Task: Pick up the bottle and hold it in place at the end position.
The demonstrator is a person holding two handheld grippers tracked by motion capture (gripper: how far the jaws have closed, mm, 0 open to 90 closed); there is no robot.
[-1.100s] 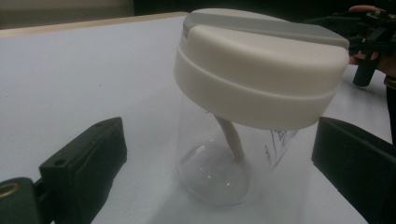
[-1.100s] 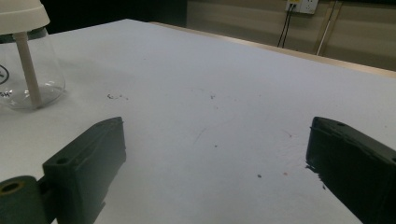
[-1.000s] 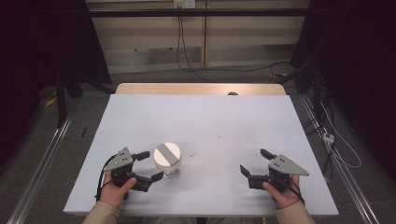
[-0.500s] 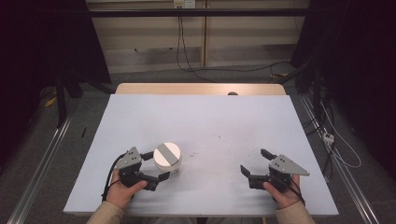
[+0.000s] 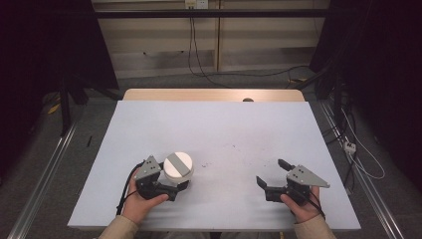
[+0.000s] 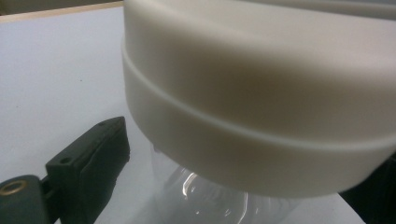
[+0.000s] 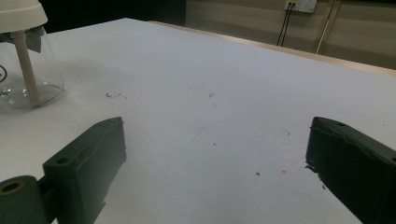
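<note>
A white table (image 5: 214, 134) stands in a dim room. Near its left edge sits a clear jar (image 5: 178, 168) with a white lid. The left gripper (image 5: 171, 186) straddles it, jaws just closing but not yet gripping. The right gripper (image 5: 272, 174) rests open, well apart. Lifting remains.

Bare white table (image 5: 219, 129) all around, lone obstacle the clear jar (image 5: 178, 168).

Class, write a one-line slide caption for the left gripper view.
Left gripper closing around a clear jar with a wide white lid on the white table.
</note>
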